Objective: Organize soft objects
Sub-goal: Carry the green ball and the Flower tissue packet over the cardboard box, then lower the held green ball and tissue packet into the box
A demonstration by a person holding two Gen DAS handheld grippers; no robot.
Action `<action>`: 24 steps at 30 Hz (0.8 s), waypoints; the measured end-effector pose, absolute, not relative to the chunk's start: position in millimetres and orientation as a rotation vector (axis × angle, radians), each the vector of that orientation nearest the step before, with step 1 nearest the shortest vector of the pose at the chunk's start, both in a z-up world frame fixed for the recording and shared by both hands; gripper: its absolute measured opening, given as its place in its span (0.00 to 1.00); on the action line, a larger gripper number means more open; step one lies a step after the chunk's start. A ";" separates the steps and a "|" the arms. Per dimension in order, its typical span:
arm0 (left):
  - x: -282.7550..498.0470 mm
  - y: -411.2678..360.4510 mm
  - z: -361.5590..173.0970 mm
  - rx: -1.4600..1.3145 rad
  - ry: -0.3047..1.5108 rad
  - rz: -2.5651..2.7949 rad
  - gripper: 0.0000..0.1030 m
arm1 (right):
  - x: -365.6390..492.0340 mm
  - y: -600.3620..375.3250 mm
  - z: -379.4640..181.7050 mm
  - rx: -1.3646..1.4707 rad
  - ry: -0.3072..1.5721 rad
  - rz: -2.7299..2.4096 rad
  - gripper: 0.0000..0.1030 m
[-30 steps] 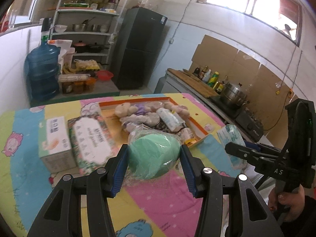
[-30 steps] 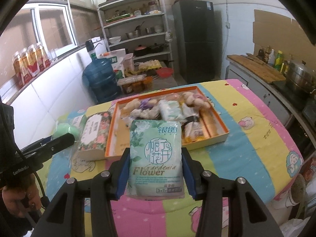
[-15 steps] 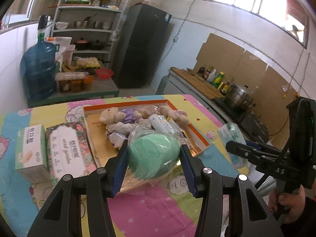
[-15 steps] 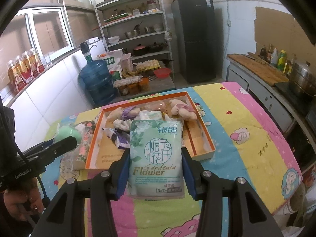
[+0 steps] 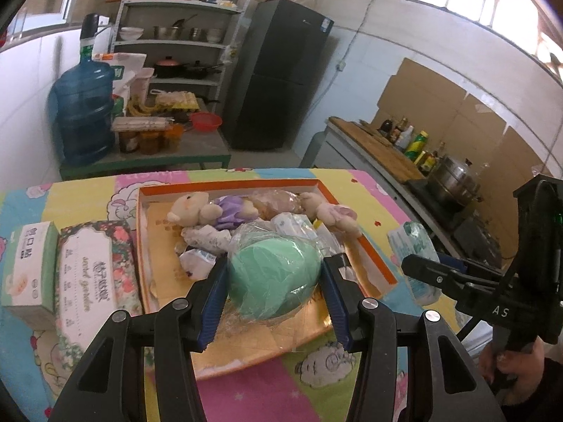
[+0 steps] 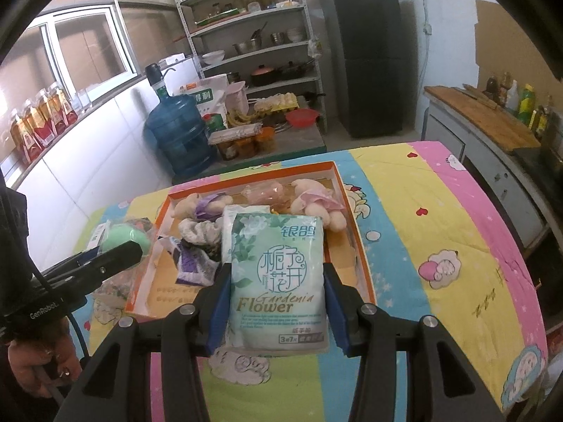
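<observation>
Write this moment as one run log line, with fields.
left tool: shut on green ball | right tool: shut on tissue pack | both above orange tray

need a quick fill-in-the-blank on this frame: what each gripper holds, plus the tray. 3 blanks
1. The left gripper is shut on a plastic-wrapped soft ball whose colour is ____.
2. The right gripper is shut on a tissue pack whose large English word reads ____.
3. The plush toys lie inside a tray whose rim is coloured ____.

Missing words: green; Flower; orange
</observation>
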State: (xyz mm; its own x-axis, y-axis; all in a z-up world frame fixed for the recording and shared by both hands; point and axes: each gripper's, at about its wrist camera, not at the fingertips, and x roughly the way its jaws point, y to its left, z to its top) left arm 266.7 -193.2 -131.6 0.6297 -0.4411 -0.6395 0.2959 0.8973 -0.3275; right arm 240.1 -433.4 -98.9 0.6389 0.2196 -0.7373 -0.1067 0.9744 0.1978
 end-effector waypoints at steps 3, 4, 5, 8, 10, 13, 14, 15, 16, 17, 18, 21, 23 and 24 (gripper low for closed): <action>276.3 -202.1 -134.8 -0.197 0.787 -0.407 0.51 | 252.1 -440.5 -104.6 0.147 0.868 0.205 0.47; 279.4 -205.5 -135.9 -0.196 0.791 -0.401 0.51 | 256.0 -442.4 -106.6 0.148 0.872 0.211 0.47; 282.1 -207.9 -137.1 -0.196 0.794 -0.395 0.51 | 260.0 -444.4 -108.9 0.150 0.875 0.218 0.47; 290.6 -216.8 -140.0 -0.188 0.800 -0.380 0.51 | 272.0 -449.3 -115.9 0.156 0.887 0.236 0.47; 295.5 -220.0 -141.6 -0.184 0.802 -0.371 0.51 | 277.8 -450.7 -119.6 0.163 0.895 0.246 0.47; 302.2 -223.7 -143.8 -0.181 0.803 -0.350 0.51 | 286.9 -451.4 -125.3 0.162 0.905 0.264 0.47; 304.7 -224.2 -145.0 -0.184 0.805 -0.343 0.51 | 289.6 -451.2 -127.3 0.160 0.909 0.271 0.47; 307.2 -224.6 -146.2 -0.187 0.807 -0.336 0.51 | 291.8 -450.4 -128.6 0.158 0.911 0.277 0.47; 308.7 -224.9 -147.2 -0.188 0.809 -0.331 0.51 | 294.4 -450.5 -130.2 0.156 0.914 0.283 0.47; 310.9 -225.0 -148.6 -0.188 0.811 -0.324 0.51 | 297.2 -450.2 -132.1 0.153 0.918 0.288 0.47; 312.6 -225.5 -150.0 -0.188 0.812 -0.319 0.51 | 299.8 -450.0 -134.1 0.152 0.921 0.294 0.47; 316.9 -226.8 -153.8 -0.187 0.819 -0.307 0.51 | 305.1 -449.2 -139.7 0.156 0.931 0.310 0.47; 319.1 -227.8 -156.8 -0.187 0.824 -0.298 0.51 | 307.6 -448.8 -143.2 0.156 0.937 0.318 0.47; 320.1 -228.0 -158.3 -0.187 0.826 -0.295 0.51 | 308.4 -448.6 -144.6 0.157 0.940 0.322 0.47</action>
